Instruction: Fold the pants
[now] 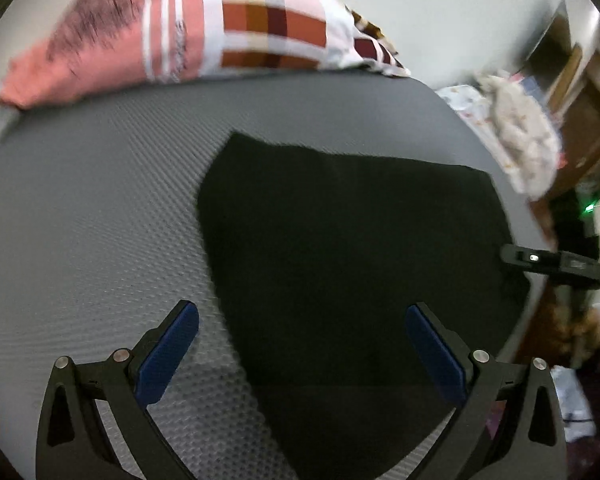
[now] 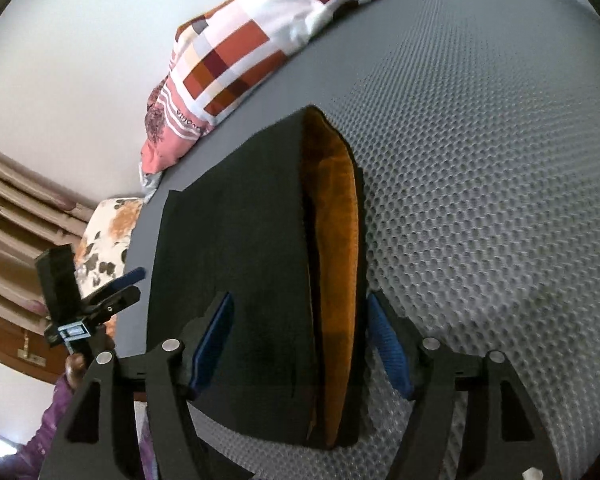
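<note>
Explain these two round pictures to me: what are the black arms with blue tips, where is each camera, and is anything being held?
Each picture comes from a fisheye camera mounted on a hand-held gripper, looking forward along its two fingers. The black arms with blue pads at the bottom are that gripper's own jaws.

The left wrist view shows the left gripper, jaws wide open above black pants lying folded on a grey textured mat. The right gripper is visible at the pants' far right edge.

The right wrist view shows the right gripper, with the pants between its jaws. An orange lining shows inside the fold. The pads do not seem to press the cloth, so nothing looks held.

A checked blanket lies at the mat's far edge.
</note>
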A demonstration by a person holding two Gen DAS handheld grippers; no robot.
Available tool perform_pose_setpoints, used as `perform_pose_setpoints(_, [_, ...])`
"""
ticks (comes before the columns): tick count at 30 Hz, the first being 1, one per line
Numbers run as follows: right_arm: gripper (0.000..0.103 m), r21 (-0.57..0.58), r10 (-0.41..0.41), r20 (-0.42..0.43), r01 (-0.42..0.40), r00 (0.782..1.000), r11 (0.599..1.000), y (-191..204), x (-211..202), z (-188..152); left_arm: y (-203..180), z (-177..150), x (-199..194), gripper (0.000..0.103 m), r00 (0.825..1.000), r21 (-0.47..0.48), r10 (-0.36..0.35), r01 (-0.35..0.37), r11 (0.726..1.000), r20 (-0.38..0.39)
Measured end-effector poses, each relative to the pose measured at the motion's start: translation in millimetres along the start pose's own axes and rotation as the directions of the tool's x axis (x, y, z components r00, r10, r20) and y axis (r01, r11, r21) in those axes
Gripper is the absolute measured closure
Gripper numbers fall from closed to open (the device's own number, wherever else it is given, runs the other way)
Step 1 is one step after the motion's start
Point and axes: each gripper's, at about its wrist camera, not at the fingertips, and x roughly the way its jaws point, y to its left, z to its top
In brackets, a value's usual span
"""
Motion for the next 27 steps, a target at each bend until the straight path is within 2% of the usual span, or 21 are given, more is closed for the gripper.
perform_pose_setpoints(1, [0.037,0.005,0.002,0.0,-0.002,1.0,1.0,-0.9,0.4,1.4,4.4,1.9,4.6,0.002,0.999,-0.016,-0.03,0.03,0.999,-0.023])
perform_pose_setpoints(2, [0.037,0.014,0.013,-0.003,-0.013,1.0,1.0,-2.2,1.2,3.4,10.6,3.9,11.6,0.003,0.993,-0.045,-0.099,0.096,0.994,-0.06])
perform_pose_setpoints(4, [0.038,0.026,0.033,-0.017,-0.032,0.999,0.999,-5.2,2.8,7.9,20.3,4.8,18.8,0.005,0.974,-0.096,-0.209,0.2,0.975,-0.089])
perform_pose_setpoints(7, [0.037,0.058,0.096,-0.052,-0.093,0.994,0.994,-14.4,4.3,13.5,32.5,8.5,25.0,0.011,0.954,-0.138,-0.285,0.271,0.953,-0.09])
perform_pose_setpoints(10, [0.037,0.105,0.164,-0.088,-0.154,0.983,0.982,-25.0,5.5,19.1,42.3,12.8,25.5,0.019,0.938,-0.181,-0.332,0.311,0.933,-0.097])
perform_pose_setpoints(11, [0.037,0.125,0.189,-0.104,-0.175,0.976,0.977,-28.4,6.4,20.9,45.3,14.0,25.3,0.027,0.934,-0.19,-0.342,0.319,0.928,-0.103])
perform_pose_setpoints(12, [0.037,0.143,0.209,-0.115,-0.192,0.971,0.971,-31.1,7.4,22.6,48.8,14.7,25.4,0.038,0.932,-0.197,-0.346,0.321,0.927,-0.11])
perform_pose_setpoints(15, [0.036,0.121,0.207,-0.137,-0.191,0.969,0.974,-26.8,10.0,24.3,55.2,16.7,27.2,0.047,0.927,-0.218,-0.357,0.327,0.919,-0.112])
perform_pose_setpoints(16, [0.043,0.108,0.2,-0.143,-0.186,0.969,0.977,-23.4,11.7,24.6,55.8,16.7,27.5,0.05,0.927,-0.223,-0.359,0.329,0.918,-0.111])
perform_pose_setpoints(17, [0.051,0.109,0.198,-0.157,-0.182,0.967,0.977,-22.1,15.0,24.5,53.3,16.1,27.0,0.064,0.931,-0.204,-0.347,0.32,0.925,-0.114])
perform_pose_setpoints(18, [0.066,0.11,0.184,-0.171,-0.166,0.968,0.98,-22.1,18.7,23.1,49.9,15.3,26.1,0.07,0.936,-0.183,-0.333,0.309,0.933,-0.116])
perform_pose_setpoints(20, [0.072,0.139,0.192,-0.177,-0.168,0.965,0.976,-25.9,21.3,22.3,43.7,10.4,23.6,0.074,0.947,-0.15,-0.302,0.284,0.947,-0.108])
perform_pose_setpoints(23, [0.076,0.109,0.172,-0.169,-0.155,0.971,0.982,-19.9,18.6,20.1,45.4,9.7,25.4,0.076,0.948,-0.17,-0.304,0.286,0.943,-0.094])
perform_pose_setpoints(25, [0.075,0.108,0.178,-0.174,-0.161,0.969,0.981,-19.1,21.0,20.7,44.6,8.9,24.1,0.075,0.951,-0.152,-0.29,0.273,0.95,-0.105])
perform_pose_setpoints(27, [0.067,0.067,0.144,-0.192,-0.133,0.971,0.989,-14.7,25.6,24.6,42.0,11.6,26.0,0.068,0.96,-0.138,-0.251,0.233,0.963,-0.129])
